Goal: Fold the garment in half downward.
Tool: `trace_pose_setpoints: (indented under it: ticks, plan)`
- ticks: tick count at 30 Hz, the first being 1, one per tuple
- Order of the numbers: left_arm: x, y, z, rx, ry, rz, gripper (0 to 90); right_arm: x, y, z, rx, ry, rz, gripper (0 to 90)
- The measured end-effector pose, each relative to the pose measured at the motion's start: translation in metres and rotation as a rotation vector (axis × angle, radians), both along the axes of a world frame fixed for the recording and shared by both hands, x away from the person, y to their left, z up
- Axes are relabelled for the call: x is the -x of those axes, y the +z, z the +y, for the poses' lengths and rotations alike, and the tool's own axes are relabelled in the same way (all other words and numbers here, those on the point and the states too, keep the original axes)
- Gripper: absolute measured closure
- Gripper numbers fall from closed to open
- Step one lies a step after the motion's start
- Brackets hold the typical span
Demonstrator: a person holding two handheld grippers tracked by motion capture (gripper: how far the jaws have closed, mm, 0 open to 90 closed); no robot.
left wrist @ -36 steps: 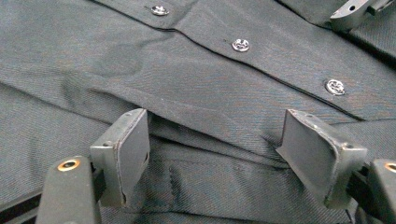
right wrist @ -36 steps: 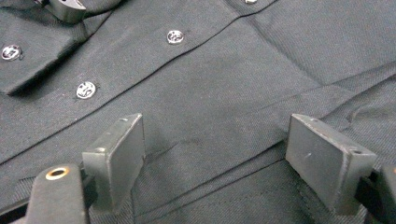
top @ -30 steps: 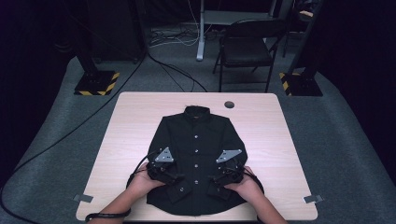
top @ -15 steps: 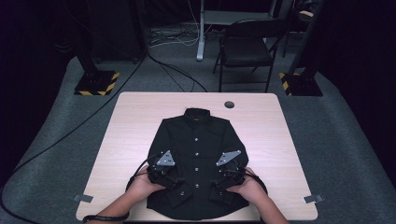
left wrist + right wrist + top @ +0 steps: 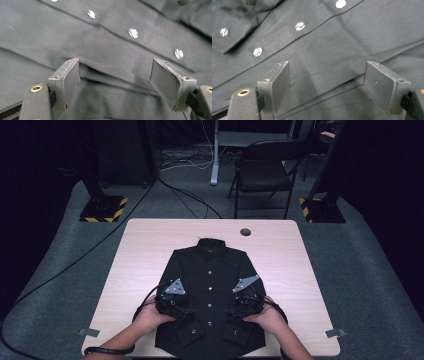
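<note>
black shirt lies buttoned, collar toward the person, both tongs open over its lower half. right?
Not quite: the collar points away from the person, toward the far edge of the table, as the high view shows. The rest holds: the black shirt lies buttoned, and the left tongs and right tongs stand open over its lower half.

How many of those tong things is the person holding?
2. The left tongs are open over the black shirt, left of its button row in the high view; the right tongs are open over it, right of that row.
</note>
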State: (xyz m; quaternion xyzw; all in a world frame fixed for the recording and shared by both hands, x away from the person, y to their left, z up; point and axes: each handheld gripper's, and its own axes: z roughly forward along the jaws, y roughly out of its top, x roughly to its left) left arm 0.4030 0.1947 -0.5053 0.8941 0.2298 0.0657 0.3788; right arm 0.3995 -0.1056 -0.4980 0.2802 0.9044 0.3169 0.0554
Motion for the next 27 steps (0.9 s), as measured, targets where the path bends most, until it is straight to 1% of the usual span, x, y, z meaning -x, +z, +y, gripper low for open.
trace_pose_setpoints:
  ticks: [2, 3, 4, 5, 7, 9, 11, 13, 15, 17, 19, 21, 25, 27]
  plan:
    - [-0.009, 0.008, 0.003, 0.032, 0.018, -0.005, 23.5, -0.005, 0.005, -0.003, -0.015, -0.017, -0.005, 19.9]
    - [-0.014, 0.011, 0.005, 0.040, 0.029, -0.014, 23.5, -0.008, 0.008, -0.006, -0.028, -0.028, -0.007, 19.8]
    - [-0.020, 0.013, 0.007, 0.051, 0.045, -0.013, 23.8, -0.011, 0.010, -0.008, -0.039, -0.043, -0.004, 19.9]
    - [-0.026, 0.015, 0.009, 0.060, 0.061, -0.004, 23.9, -0.015, 0.011, -0.010, -0.046, -0.060, -0.008, 20.1]
    - [-0.037, 0.016, 0.013, 0.072, 0.090, -0.001, 24.2, -0.022, 0.014, -0.015, -0.050, -0.089, -0.050, 20.3]
    - [-0.048, 0.015, 0.015, 0.063, 0.106, -0.008, 24.3, -0.032, 0.014, -0.021, -0.073, -0.118, -0.067, 20.0]
    - [-0.057, 0.011, 0.018, 0.045, 0.122, -0.019, 24.5, -0.040, 0.013, -0.027, -0.075, -0.141, -0.089, 19.8]
    - [-0.065, 0.006, 0.020, 0.048, 0.140, -0.011, 24.9, -0.049, 0.010, -0.031, -0.077, -0.161, -0.104, 19.7]
    - [-0.070, 0.001, 0.021, 0.035, 0.151, -0.016, 25.4, -0.057, 0.005, -0.034, -0.080, -0.175, -0.112, 20.1]
    - [-0.074, -0.004, 0.020, 0.004, 0.150, -0.028, 25.4, -0.062, 0.000, -0.035, -0.068, -0.181, -0.129, 20.6]
    - [-0.077, -0.009, 0.020, -0.009, 0.157, -0.033, 25.4, -0.066, -0.004, -0.034, -0.056, -0.186, -0.142, 20.7]
    - [-0.079, -0.012, 0.021, -0.012, 0.160, -0.036, 25.3, -0.069, -0.008, -0.033, -0.049, -0.187, -0.154, 21.5]
    - [-0.081, -0.017, 0.021, -0.020, 0.156, -0.034, 24.8, -0.069, -0.016, -0.032, -0.043, -0.192, -0.153, 22.6]
    - [-0.080, -0.018, 0.020, -0.025, 0.147, -0.042, 24.2, -0.067, -0.019, -0.032, -0.036, -0.192, -0.153, 22.8]
